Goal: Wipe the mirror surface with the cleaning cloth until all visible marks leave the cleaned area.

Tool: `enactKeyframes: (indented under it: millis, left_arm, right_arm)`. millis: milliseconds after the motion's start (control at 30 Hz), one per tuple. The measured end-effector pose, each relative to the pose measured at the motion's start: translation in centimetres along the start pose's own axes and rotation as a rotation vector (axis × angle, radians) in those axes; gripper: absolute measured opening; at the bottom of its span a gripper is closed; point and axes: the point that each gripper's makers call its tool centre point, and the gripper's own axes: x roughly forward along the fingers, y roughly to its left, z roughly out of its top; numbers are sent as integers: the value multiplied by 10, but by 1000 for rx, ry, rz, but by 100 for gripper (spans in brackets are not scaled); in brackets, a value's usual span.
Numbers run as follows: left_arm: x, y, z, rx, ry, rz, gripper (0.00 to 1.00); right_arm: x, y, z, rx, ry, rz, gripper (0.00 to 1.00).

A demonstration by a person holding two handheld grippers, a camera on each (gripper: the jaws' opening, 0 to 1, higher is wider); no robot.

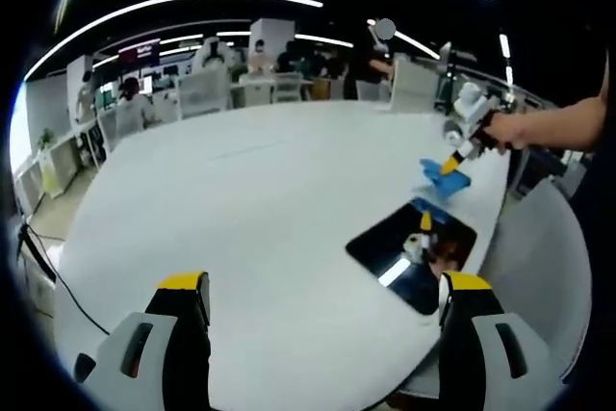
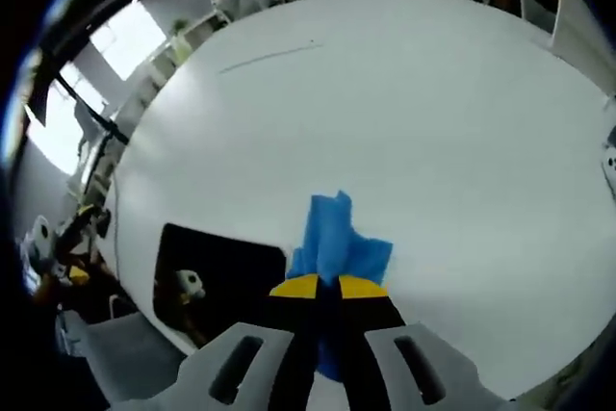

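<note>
The mirror [image 1: 412, 252] is a dark rectangle lying flat on the white table [image 1: 241, 199], near its right edge. My left gripper [image 1: 324, 286] stands open on the near side of the mirror, jaws wide apart and empty. Beyond the mirror, my right gripper [image 1: 452, 163], held by a person's hand [image 1: 510, 127], is shut on the blue cleaning cloth [image 1: 445, 180]. In the right gripper view the crumpled cloth [image 2: 337, 238] sticks out past my right gripper [image 2: 328, 288], just right of the mirror [image 2: 217, 276]. The cloth is beside the mirror, not on it.
The big round white table [image 2: 433, 122] stretches wide beyond the mirror. Its edge runs close along the mirror's side. A thin cable [image 1: 38, 257] hangs off the left rim. Desks, chairs and seated people [image 1: 130, 103] line the room behind the table.
</note>
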Motion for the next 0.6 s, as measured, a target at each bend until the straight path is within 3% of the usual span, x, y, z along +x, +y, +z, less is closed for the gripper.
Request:
enactKeyframes:
  millis: [600]
  left_arm:
    - [-7,0,-7,-24,-11,25,100]
  right_arm:
    - [26,38,4,-45,34,47,0]
